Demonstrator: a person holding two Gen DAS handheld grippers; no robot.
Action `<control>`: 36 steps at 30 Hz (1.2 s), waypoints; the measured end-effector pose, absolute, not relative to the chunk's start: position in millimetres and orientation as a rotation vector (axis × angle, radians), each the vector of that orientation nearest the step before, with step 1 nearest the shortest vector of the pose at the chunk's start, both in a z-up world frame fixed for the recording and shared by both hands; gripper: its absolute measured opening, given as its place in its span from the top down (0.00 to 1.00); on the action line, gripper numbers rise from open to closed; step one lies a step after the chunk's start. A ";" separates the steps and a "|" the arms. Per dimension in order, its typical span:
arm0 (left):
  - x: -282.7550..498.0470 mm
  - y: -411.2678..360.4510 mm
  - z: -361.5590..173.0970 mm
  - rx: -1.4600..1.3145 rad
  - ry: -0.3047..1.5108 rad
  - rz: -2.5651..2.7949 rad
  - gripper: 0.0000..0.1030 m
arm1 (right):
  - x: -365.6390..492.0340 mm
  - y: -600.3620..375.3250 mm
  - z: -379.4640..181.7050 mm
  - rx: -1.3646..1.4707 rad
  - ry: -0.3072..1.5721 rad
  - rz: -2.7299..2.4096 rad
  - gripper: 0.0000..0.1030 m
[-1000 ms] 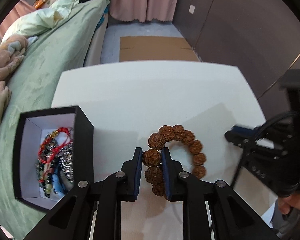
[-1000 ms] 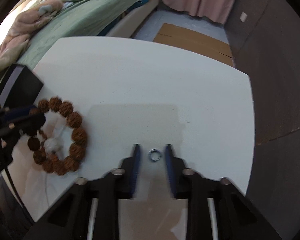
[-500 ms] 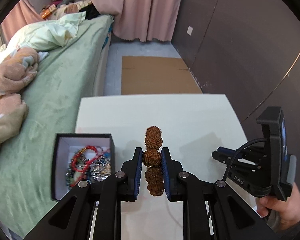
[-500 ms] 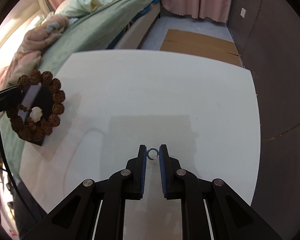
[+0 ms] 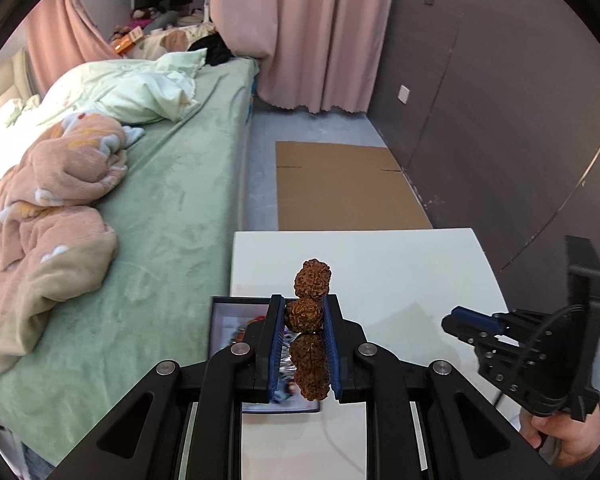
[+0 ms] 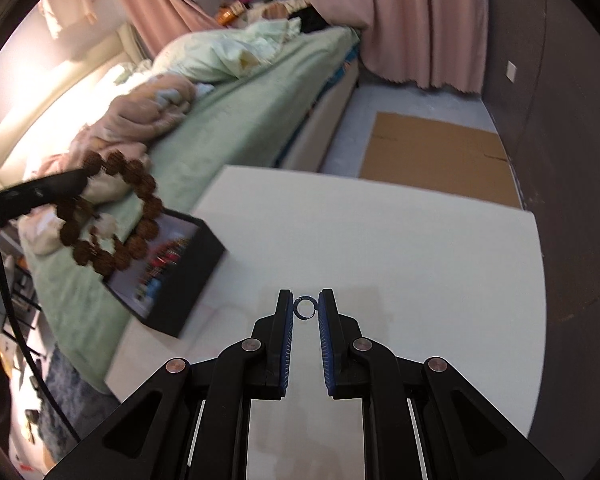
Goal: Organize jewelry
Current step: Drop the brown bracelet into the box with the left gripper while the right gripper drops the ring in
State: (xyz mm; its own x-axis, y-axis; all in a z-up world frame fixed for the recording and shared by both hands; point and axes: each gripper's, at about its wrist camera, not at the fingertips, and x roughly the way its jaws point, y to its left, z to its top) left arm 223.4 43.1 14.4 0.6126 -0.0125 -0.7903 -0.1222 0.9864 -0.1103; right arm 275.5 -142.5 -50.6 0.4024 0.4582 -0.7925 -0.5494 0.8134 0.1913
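A bracelet of large, knobbly brown seed beads (image 5: 307,317) hangs edge-on, one bead clamped between the blue pads of the left gripper (image 5: 304,316), in the air above an open black jewellery box (image 6: 172,276) holding colourful beads at the left edge of the white table (image 6: 380,240); the right gripper (image 6: 305,308) pinches a small silver ring (image 6: 305,307) above bare tabletop; a green bed (image 5: 172,200) lies beside the table.

Soft, even daylight filled both views, with a blown-out glow along the bed (image 6: 236,120) far left of the right hand-held gripper (image 6: 304,308). The counter (image 6: 420,248) showed only faint shadows. The bracelet (image 6: 140,216) and box (image 6: 180,264) to its left were motion-blurred. Fisheye curvature and black vignetting framed each picture.
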 end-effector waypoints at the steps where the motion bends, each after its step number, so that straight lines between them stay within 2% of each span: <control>1: 222.8 47.4 14.0 -0.163 0.912 0.069 0.81 | 273.8 -137.9 -47.5 -0.098 0.955 0.650 0.86; 7: 220.9 69.2 5.2 -0.222 0.931 0.066 0.80 | 267.1 -112.3 -34.1 -0.075 0.908 0.714 0.86; 12: 217.1 95.8 -11.3 -0.270 0.969 0.077 0.72 | 260.3 -90.8 -30.5 -0.072 0.883 0.762 0.86; 13: 215.8 100.5 -14.3 -0.287 0.974 0.079 0.63 | 258.7 -87.7 -30.8 -0.072 0.881 0.770 0.86; 14: 212.5 108.1 -17.4 -0.312 0.972 0.080 0.51 | 257.2 -82.9 -30.3 -0.073 0.877 0.779 0.86; 16: 204.5 118.4 -19.5 -0.327 0.952 0.100 0.38 | 254.8 -74.0 -30.0 -0.075 0.870 0.794 0.86; 36: 143.5 153.1 -30.5 -0.422 0.848 0.160 0.37 | 253.8 -3.2 -45.9 -0.042 0.896 0.875 0.86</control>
